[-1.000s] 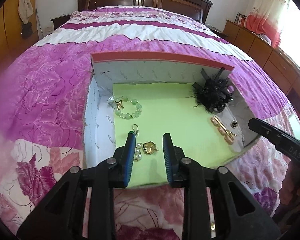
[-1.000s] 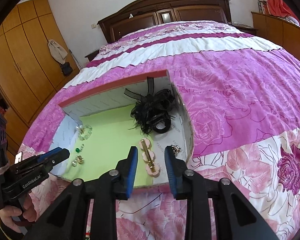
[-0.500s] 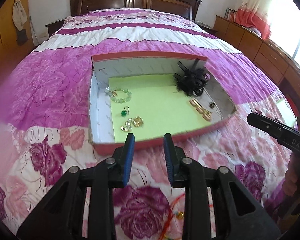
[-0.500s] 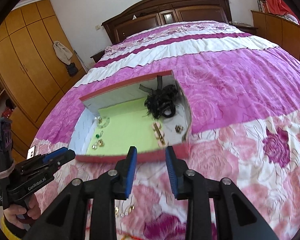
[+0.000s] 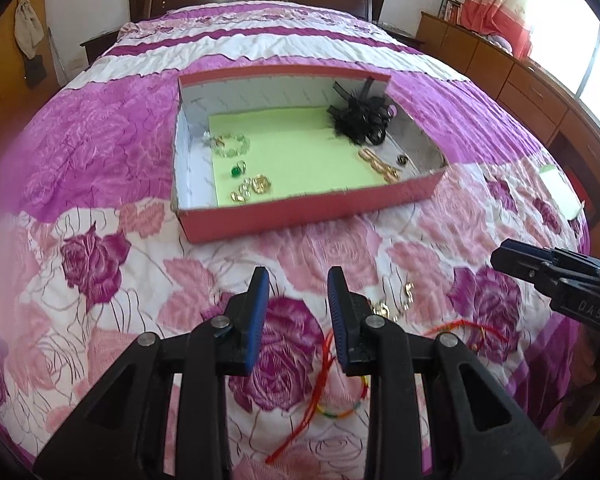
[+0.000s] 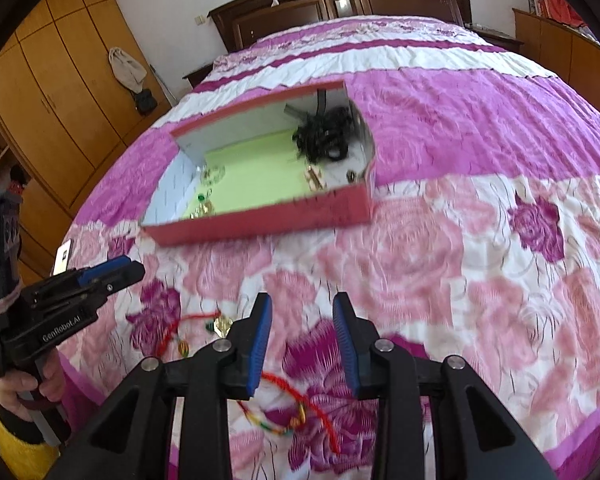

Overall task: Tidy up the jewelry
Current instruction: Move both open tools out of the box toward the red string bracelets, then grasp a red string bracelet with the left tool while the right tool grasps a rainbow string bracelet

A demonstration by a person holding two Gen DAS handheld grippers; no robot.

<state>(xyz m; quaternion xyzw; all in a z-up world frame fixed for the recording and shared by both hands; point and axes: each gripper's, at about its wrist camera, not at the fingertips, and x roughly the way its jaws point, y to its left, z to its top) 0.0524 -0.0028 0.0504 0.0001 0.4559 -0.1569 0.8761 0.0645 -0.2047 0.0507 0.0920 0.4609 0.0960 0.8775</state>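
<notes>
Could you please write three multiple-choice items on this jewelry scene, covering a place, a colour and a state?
1. Where does the black hair accessory lie?
A. On the bedspread
B. In the box's far right corner
C. Between the left tongs

2. What colour is the liner in the red box?
A. Light green
B. Blue
C. White

3. How do the right tongs stand?
A. Shut on the red cord bracelet
B. Shut, empty
C. Open, empty

Answers: 1 B, it sits by the far right walls; 2 A, the sheet is pale green; 3 C, bedspread shows between the pads, the red cord bracelet lying below.
</notes>
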